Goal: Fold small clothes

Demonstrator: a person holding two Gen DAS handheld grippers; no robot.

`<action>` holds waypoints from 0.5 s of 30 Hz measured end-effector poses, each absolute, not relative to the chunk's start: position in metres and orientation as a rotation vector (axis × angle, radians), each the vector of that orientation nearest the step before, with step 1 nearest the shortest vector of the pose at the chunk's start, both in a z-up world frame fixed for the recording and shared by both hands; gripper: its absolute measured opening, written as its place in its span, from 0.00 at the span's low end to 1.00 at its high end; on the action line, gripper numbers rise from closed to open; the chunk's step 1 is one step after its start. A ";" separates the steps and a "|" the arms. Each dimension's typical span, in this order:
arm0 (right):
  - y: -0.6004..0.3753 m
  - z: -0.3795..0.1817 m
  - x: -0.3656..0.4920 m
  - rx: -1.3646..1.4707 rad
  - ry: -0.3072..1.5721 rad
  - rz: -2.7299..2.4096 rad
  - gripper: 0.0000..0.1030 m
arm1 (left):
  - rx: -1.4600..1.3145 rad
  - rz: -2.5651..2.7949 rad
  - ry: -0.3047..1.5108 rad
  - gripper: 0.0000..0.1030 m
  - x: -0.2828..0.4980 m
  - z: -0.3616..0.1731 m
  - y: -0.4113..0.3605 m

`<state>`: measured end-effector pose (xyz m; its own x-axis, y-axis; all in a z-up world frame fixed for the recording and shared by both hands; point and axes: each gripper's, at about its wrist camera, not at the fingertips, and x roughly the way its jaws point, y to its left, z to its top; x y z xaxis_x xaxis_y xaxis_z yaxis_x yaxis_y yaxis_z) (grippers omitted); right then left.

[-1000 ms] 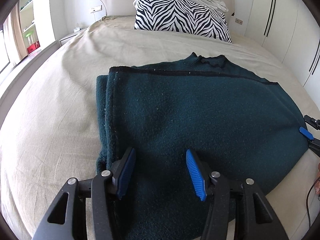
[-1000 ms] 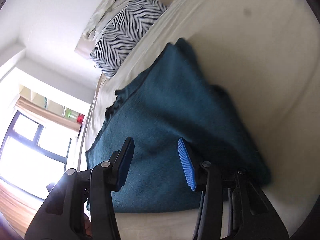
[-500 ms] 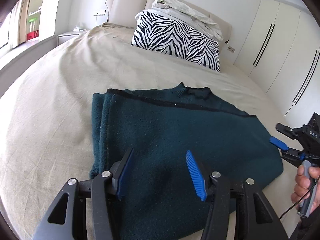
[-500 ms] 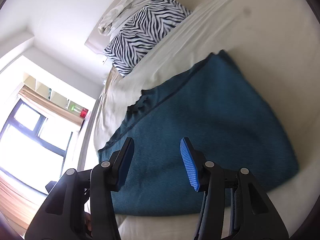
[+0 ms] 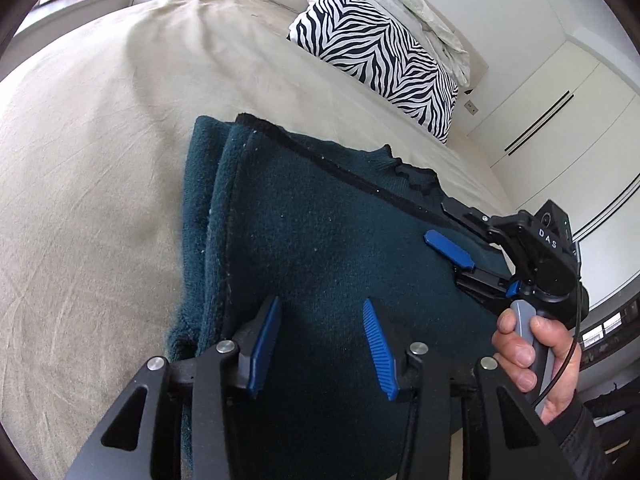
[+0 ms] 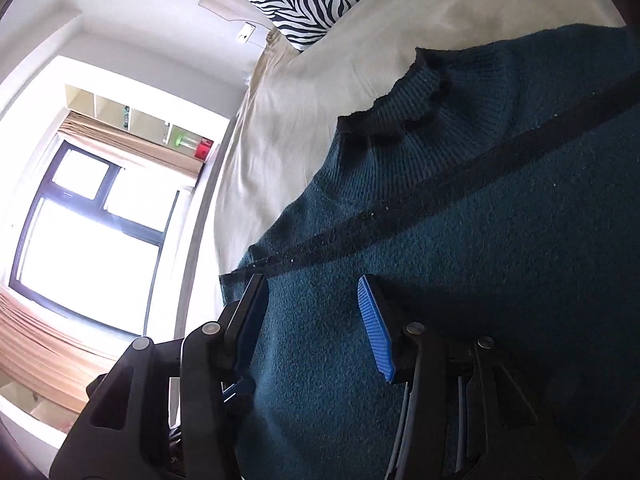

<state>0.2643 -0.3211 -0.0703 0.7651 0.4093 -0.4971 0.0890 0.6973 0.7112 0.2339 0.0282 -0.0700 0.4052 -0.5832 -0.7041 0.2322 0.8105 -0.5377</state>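
Note:
A dark teal sweater (image 5: 320,220) lies folded on the beige bed (image 5: 100,160), its black-trimmed edge and ribbed collar (image 6: 400,112) toward the pillows. My left gripper (image 5: 320,344) hovers over the sweater's near part. Its jaws are closing, and the fabric lies below them rather than between the pads. My right gripper (image 5: 440,222), held in a person's hand (image 5: 532,352), reaches over the sweater's right side near the trim. In its own view the right gripper (image 6: 312,320) hangs above the sweater (image 6: 480,240) just short of the black trim. Its jaws are closing too and grip nothing.
A zebra-print pillow (image 5: 380,52) with crumpled white bedding (image 5: 412,8) on top leans on the headboard. White wardrobe doors (image 5: 560,120) line the right wall. A bright window (image 6: 88,220) and shelves stand beyond the bed's far side.
The right gripper has swept in from the sweater's right edge to above its middle, near the collar. The left gripper has rolled and shifted a little, and its jaws have narrowed.

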 end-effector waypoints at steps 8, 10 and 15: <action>-0.398 -0.055 0.202 0.874 0.525 -0.005 0.46 | -0.550 -0.384 0.892 0.65 0.234 -0.036 0.109; -0.399 -0.049 0.187 0.853 0.518 -0.002 0.47 | -0.581 -0.372 0.941 0.65 0.241 -0.045 0.122; -0.377 -0.048 0.178 0.822 0.576 0.101 0.47 | -0.653 -0.457 1.075 0.65 0.245 -0.075 0.109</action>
<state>0.1781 -0.3773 -0.0482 0.8433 0.3016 -0.4448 0.1327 0.6852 0.7162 0.2448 0.1088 -0.0747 0.4141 -0.6336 -0.6536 0.0309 0.7274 -0.6856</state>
